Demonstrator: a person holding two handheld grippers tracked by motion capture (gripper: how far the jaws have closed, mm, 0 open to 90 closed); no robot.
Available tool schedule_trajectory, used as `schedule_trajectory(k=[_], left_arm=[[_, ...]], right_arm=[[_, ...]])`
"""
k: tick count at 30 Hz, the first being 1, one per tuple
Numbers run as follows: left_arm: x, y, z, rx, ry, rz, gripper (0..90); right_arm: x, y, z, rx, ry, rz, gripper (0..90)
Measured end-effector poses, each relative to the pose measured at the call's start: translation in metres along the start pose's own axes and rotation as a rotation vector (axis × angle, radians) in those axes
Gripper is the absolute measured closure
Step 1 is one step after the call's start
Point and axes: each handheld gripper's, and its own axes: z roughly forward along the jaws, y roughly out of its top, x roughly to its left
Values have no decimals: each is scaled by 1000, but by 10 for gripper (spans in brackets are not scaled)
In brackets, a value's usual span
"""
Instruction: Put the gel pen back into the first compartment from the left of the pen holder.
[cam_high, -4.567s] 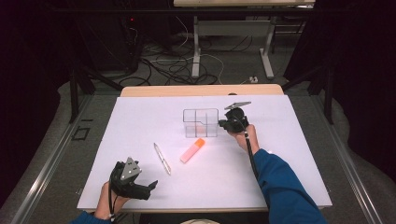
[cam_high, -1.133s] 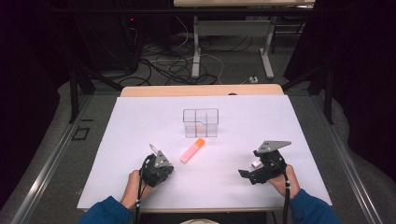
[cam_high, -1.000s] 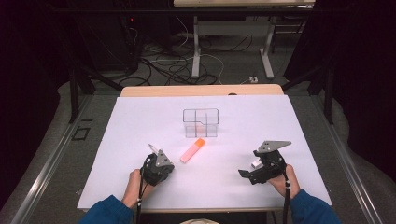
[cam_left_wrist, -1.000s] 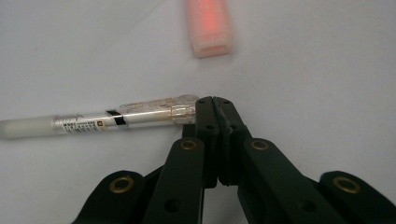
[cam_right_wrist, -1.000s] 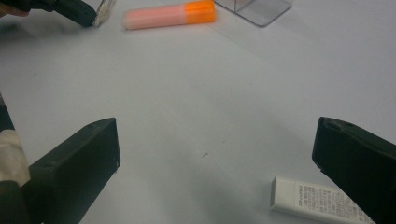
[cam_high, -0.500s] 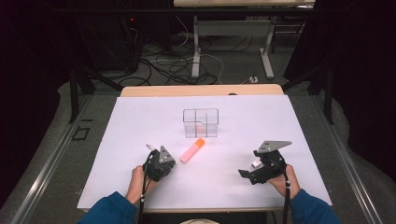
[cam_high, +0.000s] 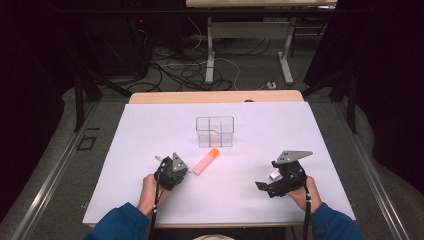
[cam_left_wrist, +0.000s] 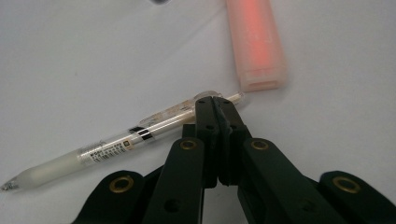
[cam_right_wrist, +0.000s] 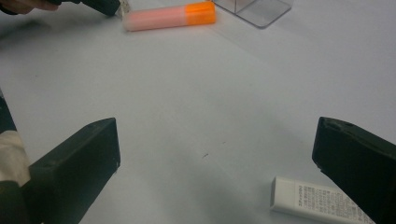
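Nearby: highlighter (cam_left_wrist: 256, 44) beside pen (cam_left_wrist: 121, 142) | organizer (cam_high: 215, 131) beyond | eraser (cam_right_wrist: 313, 199)

The pen (cam_left_wrist: 121, 142) carries a small label with dark print near its black band, too fine to read. The white eraser (cam_right_wrist: 317, 199) bears rows of tiny print, also unreadable. Nothing else shows lettering.

High view: fixed above the near edge, facing forward and down over the whole bench (cam_high: 150, 130). Claw views: close, low over its surface. All share the orange highlighter (cam_high: 206, 161) (cam_left_wrist: 256, 44) (cam_right_wrist: 169, 16).
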Motion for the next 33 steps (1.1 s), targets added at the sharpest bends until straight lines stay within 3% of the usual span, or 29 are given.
schedule_trajectory(k=[7, 11, 21, 33], left_arm=[[0, 2, 1, 11, 2, 16, 896], [0, 2, 3, 1, 8, -1, 896], [3, 5, 7, 0, 11, 6, 896], [7, 16, 19, -17, 34, 18, 896]], right_arm=[[0, 0, -1, 8, -2, -1, 2], [0, 0, -1, 6, -2, 0, 2], [0, 0, 0, 1, -1, 1, 2], [-1, 0, -1, 9, -1, -1, 2]])
